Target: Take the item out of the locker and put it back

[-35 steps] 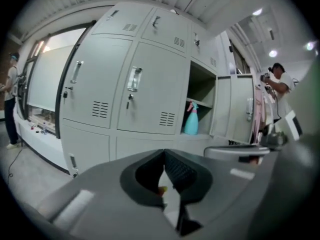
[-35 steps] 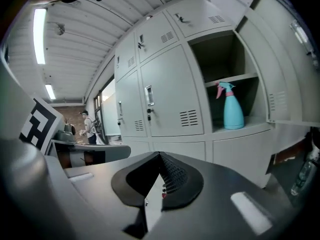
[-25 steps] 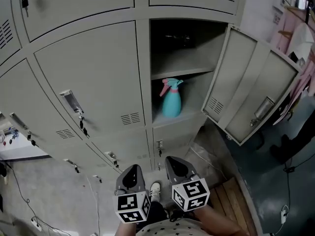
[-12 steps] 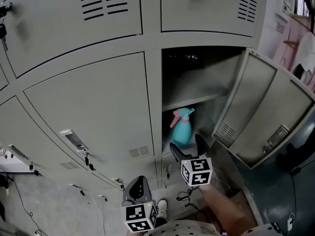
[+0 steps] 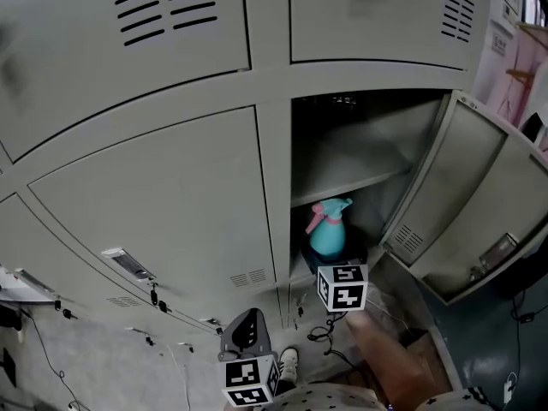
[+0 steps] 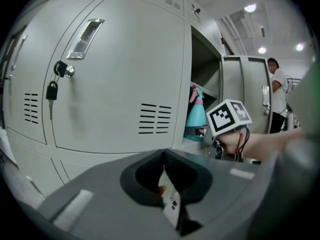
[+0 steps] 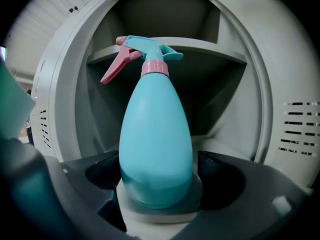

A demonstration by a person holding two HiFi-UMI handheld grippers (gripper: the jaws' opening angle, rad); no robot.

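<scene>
A turquoise spray bottle (image 5: 328,229) with a pink trigger stands upright on the floor of the open locker compartment (image 5: 368,152), under its inner shelf (image 5: 351,182). My right gripper (image 5: 334,257) reaches into that compartment. Its jaws are opening and stand wide on either side of the bottle's (image 7: 156,144) lower body, with gaps between pads and bottle. The left gripper (image 5: 247,332) hangs low and away from the locker, shut and empty. In the left gripper view, the bottle (image 6: 196,116) shows past the right gripper's marker cube (image 6: 229,116).
The locker door (image 5: 445,212) swings open to the right. Closed grey locker doors (image 5: 171,204) fill the left and top, one with a key and fob in its lock (image 6: 52,89). A person (image 6: 277,94) stands beyond the open door. A wooden pallet lies at lower right (image 5: 419,345).
My right gripper rose from beside the left one, went into the open compartment and opened around the bottle. The head camera moved closer to the lockers. The left gripper stayed low.
</scene>
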